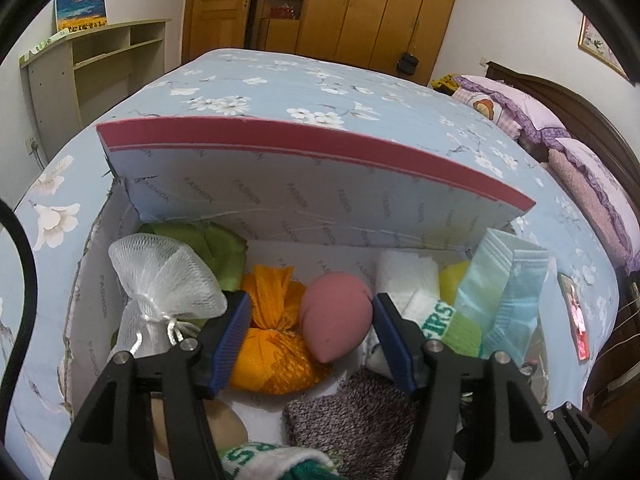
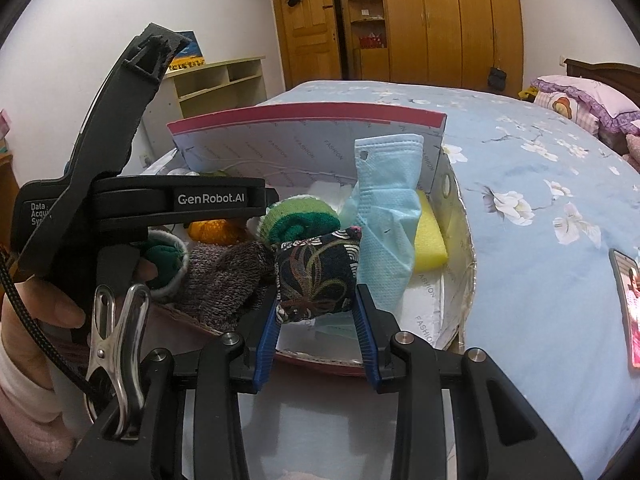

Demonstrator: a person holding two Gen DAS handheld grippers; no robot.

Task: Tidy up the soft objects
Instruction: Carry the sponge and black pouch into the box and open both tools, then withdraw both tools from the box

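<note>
Left hand-held gripper (image 1: 310, 338) spread, jaws clear of pink teardrop makeup sponge (image 1: 334, 314) lying in open cardboard box (image 1: 304, 196) on bed. Right hand-held gripper (image 2: 316, 320) pinches dark patterned fabric pouch (image 2: 314, 280) at box's near edge; next it needs lowering inside and letting go.

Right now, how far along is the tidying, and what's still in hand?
Mostly done: the box on the bed already holds the pink sponge, orange pouch, white net bag and face masks. The left tool is open and holds nothing. The right tool grips the dark patterned pouch, which isn't in yet.
</note>
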